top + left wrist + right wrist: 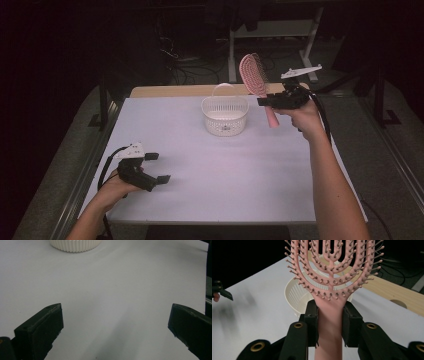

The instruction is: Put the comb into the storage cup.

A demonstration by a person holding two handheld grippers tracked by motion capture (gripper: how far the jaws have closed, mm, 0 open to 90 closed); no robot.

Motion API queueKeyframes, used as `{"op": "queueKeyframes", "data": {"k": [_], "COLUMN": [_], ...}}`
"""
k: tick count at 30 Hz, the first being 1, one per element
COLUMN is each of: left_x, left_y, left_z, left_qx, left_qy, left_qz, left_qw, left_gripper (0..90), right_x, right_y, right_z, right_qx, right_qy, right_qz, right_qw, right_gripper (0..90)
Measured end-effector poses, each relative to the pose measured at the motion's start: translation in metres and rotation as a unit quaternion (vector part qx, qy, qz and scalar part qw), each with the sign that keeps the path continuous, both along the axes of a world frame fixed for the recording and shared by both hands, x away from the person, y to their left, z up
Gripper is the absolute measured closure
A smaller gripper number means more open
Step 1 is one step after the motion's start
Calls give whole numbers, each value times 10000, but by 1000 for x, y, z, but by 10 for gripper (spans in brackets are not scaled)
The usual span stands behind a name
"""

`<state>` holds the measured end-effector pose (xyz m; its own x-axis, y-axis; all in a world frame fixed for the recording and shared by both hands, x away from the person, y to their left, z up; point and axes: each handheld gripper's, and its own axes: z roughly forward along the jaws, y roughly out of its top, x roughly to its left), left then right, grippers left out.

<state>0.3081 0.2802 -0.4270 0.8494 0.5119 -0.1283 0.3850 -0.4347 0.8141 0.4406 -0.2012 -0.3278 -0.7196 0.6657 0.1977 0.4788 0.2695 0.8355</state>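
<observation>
Upper right of the high view, the right gripper [263, 101] clamps the handle of an upright pink vented hairbrush [254, 76] with ball-tipped bristles.

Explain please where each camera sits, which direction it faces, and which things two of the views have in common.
High view: above the person's side, looking forward and down on the white table; both forearms, left gripper, right gripper holding the pink hairbrush.
Left gripper view: on the left gripper, low over the table, facing the white basket; open jaws.
Right gripper view: on the right gripper, facing the basket past the hairbrush; jaws clamp its handle.
Shared: basket and table in all three; hairbrush in two.
</observation>
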Motion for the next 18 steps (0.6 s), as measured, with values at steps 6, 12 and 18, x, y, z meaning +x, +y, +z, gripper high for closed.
{"op": "queueKeyframes", "data": {"k": [6,12,18], "left_x": [0,0,0], "left_y": [0,1,1], "left_z": [0,0,1], "left_qx": [-24,-19,-5], "left_qy": [-2,-6,-21], "left_qz": [6,3,0], "left_qw": [10000,10000,10000], "left_gripper": [0,0,0], "right_x": [8,16,23], "right_y": [12,25,38], "right_z": [7,14,16], "right_qx": [-18,-9,12], "right_qy": [-108,-224,-309], "right_qz": [49,136,223], "right_qw": [9999,9997,9993], "right_gripper": [688,687,687]}}
